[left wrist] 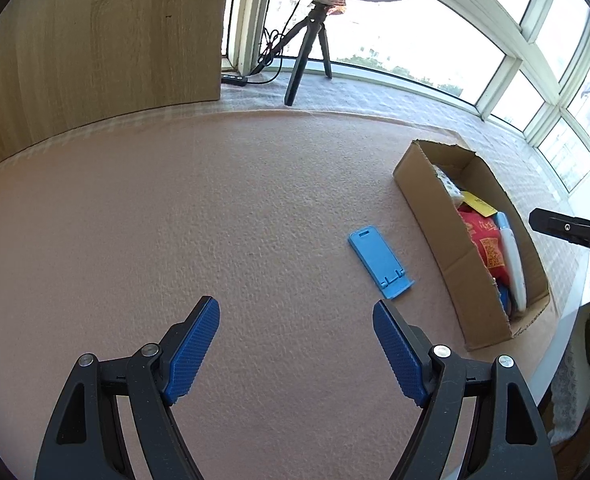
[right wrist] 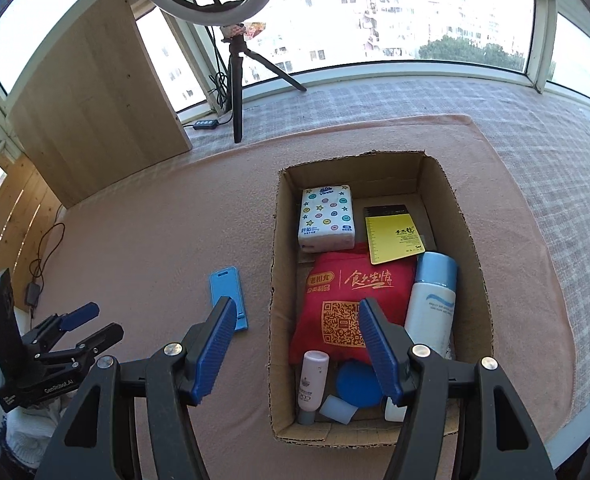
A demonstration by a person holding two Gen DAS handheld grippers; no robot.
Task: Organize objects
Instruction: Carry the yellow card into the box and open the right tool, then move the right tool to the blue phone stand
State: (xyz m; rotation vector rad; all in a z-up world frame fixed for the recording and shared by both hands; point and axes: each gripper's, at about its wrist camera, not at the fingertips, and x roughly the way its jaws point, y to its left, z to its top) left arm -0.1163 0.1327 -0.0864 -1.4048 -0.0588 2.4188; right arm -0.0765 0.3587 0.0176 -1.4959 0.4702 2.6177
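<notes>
- Holding both grippers released and empty, we see the left gripper point(left wrist: 296, 344) over bare pink cloth point(left wrist: 175, 220) and the right gripper point(right wrist: 293, 344) above the cardboard box point(right wrist: 471, 240).
- We find the blue phone stand point(left wrist: 379, 262) flat on the table just beside the box's left wall.
- We see a red pouch point(right wrist: 355, 300), tissue pack point(right wrist: 326, 223), yellow card point(right wrist: 393, 238) and white bottle point(right wrist: 431, 304) in the box.

I read "Vinda" on the tissue pack point(right wrist: 326, 222), a QR code on the red bag point(right wrist: 355, 300) at six o'clock from it, and "GenRobot.AI" on the left gripper point(right wrist: 91, 322).
</notes>
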